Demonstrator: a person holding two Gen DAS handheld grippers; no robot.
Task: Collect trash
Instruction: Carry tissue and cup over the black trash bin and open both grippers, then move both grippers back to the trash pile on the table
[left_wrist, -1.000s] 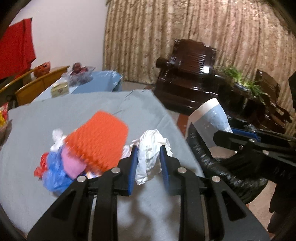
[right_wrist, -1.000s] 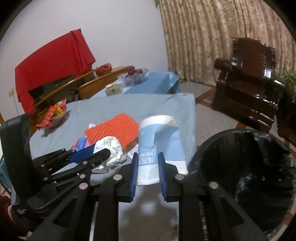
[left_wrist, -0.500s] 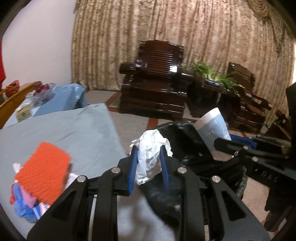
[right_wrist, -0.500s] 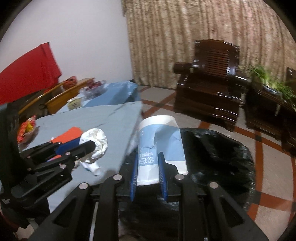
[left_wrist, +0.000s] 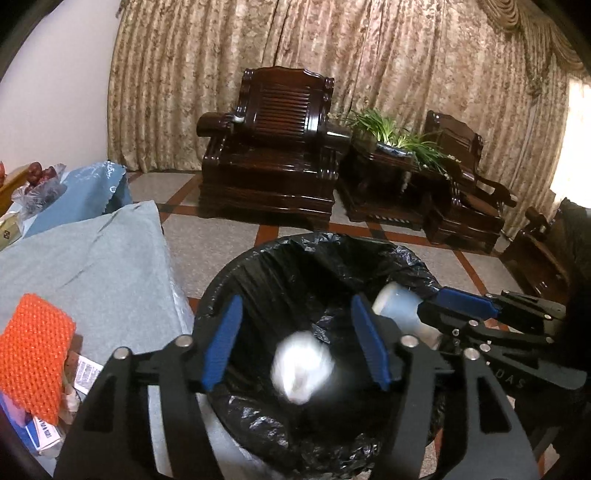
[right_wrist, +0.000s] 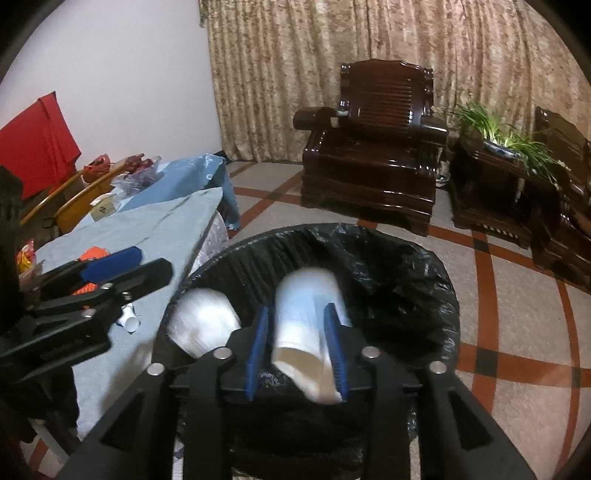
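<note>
Both hand-held grippers have swung from the bench (left_wrist: 92, 258) to over the bin (left_wrist: 280, 258). The left hand-held gripper (left_wrist: 295, 347) is opening, spread, its tissue (left_wrist: 301, 369) falling free. The right hand-held gripper (right_wrist: 297, 350) is opening too, the cup (right_wrist: 306, 325) slipping between its jaws, so two pieces are binned.

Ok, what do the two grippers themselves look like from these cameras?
Both match: black angular frames with triangular cut-outs and silver round bolt heads at the joints, each ending in two flat blue pads. The left gripper shows its blue fingers ribbed on the inner face. The right gripper carries pale lettering on its side, too small to read. No cables or sleeves show.
</note>
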